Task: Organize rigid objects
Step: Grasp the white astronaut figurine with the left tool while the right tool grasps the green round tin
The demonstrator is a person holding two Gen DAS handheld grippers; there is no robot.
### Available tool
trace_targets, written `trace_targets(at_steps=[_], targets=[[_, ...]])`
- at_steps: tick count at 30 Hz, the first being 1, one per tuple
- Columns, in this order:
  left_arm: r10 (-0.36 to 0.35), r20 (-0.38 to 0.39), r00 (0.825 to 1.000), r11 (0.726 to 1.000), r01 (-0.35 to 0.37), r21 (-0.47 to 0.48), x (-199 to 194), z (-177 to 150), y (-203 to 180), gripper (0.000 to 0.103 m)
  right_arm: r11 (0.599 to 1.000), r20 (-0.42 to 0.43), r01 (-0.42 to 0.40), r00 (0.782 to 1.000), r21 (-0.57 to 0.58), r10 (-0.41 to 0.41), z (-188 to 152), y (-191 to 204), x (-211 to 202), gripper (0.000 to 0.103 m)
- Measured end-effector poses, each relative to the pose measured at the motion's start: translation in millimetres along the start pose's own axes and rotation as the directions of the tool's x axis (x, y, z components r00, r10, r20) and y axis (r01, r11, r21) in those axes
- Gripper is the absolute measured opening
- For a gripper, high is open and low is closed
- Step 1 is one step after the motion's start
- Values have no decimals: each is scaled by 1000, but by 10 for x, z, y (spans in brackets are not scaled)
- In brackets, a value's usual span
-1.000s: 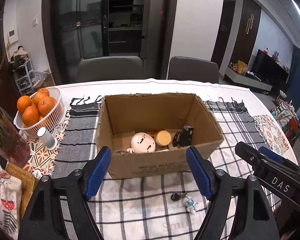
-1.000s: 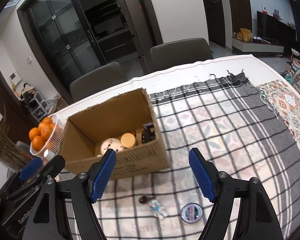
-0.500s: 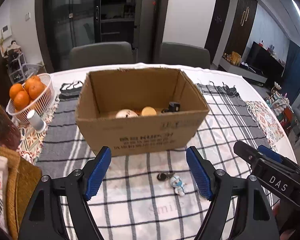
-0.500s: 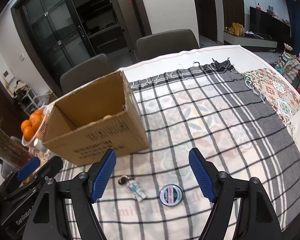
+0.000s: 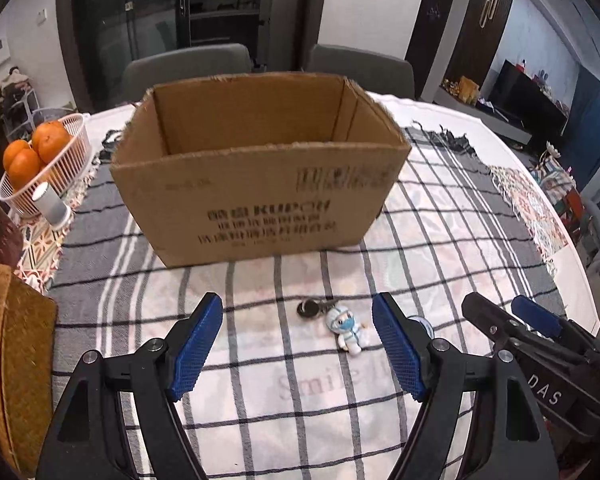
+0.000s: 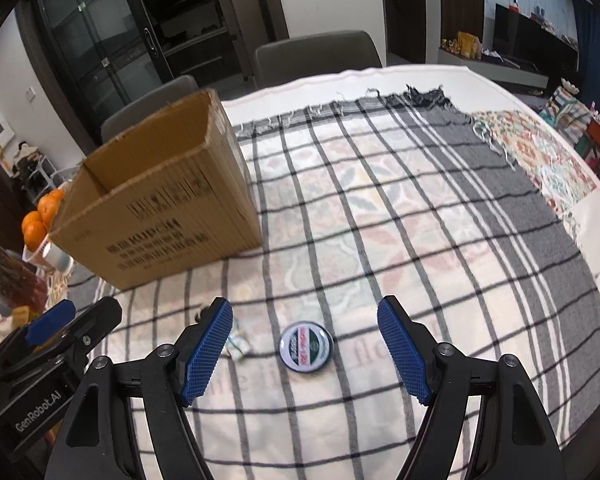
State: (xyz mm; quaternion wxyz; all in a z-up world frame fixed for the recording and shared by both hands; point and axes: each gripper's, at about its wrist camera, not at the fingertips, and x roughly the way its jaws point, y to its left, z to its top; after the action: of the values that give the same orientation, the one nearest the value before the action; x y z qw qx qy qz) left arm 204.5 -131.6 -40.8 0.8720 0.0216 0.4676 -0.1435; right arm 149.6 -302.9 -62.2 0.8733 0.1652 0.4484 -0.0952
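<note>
— While your left gripper [image 5: 296, 344] hangs with jaws apart, where's the keychain figure [image 5: 350, 330]?
— On the checked cloth [image 5: 260, 400] between them, before the cardboard box [image 5: 256, 184]. Your right gripper [image 6: 304, 352], likewise released, frames the round tin [image 6: 305, 346].

Round tin [image 6: 305, 346] on checked cloth [image 6: 400, 208] between parted right tongs [image 6: 305, 343].

Brown cardboard box [image 5: 260, 184] on black-and-white checked cloth [image 6: 380, 208]; orange fruit [image 5: 32, 152] in white basket [image 5: 64, 168].
</note>
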Motion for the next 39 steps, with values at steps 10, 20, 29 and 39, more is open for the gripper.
trace_targets(at_steps=[10,20,29,39], targets=[[-8,-79,997,1000,8,-5,232,-53,-51,77,1000,-80,-13,997,7,13,-184,-90,228,76],[-31,-169,985,999,27,-29,525,-82,-81,76,999,-157,-36,987,0,35,-256,-105,451,76],[-62,-234,970,997,48,-66,763,-86,-132,75,999,-201,-43,979,-1,42,-304,-108,621,76],[-73,-279,957,993,43,-113,988,-102,-145,74,1000,-225,-27,974,-15,23,-333,-98,755,76]])
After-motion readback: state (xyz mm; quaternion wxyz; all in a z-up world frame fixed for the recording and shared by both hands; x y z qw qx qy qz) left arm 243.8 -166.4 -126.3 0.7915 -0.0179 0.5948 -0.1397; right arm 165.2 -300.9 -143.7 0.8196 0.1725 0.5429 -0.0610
